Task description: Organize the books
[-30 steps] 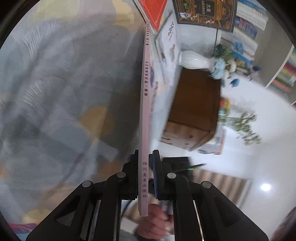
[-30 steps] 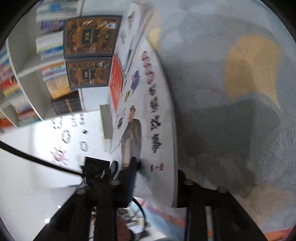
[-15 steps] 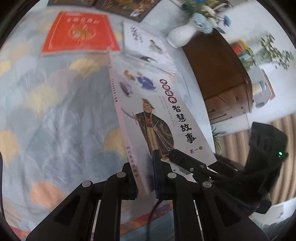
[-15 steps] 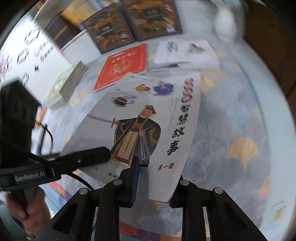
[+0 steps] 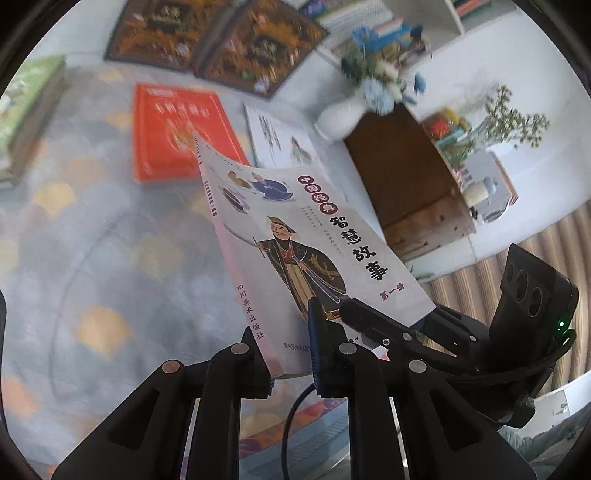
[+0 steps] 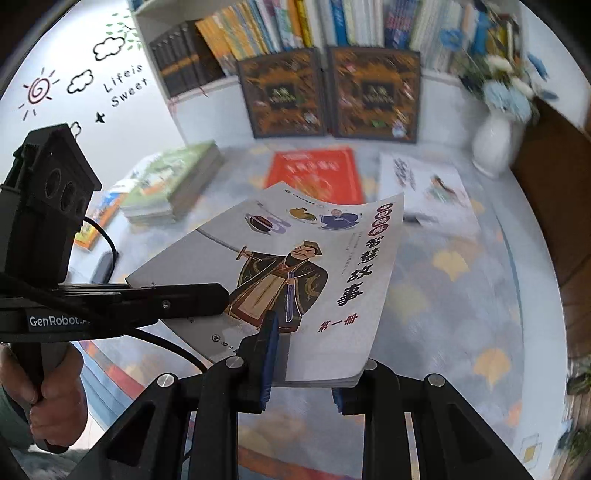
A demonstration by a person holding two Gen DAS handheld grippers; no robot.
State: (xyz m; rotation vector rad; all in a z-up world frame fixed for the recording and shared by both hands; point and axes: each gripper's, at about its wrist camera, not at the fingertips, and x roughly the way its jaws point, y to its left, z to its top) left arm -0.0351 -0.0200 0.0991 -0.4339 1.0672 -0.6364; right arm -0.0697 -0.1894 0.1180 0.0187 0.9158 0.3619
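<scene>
Both my grippers hold one thin grey paperback book (image 5: 295, 236) with a robed figure on its cover.
My left fingers (image 5: 321, 354) and right fingers (image 6: 267, 354) clench its near edge; its long axis points away toward the bookshelf (image 6: 295, 29), cover up.

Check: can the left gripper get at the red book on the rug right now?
Probably not: the left gripper is shut on the grey storybook, which also hangs in front of the red book.

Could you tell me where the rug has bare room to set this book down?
Free: the rug right of the held book, up to the wooden cabinet.
Crowded: the far strip, where the green stack, red book and white book lie below the bookshelf.
</scene>
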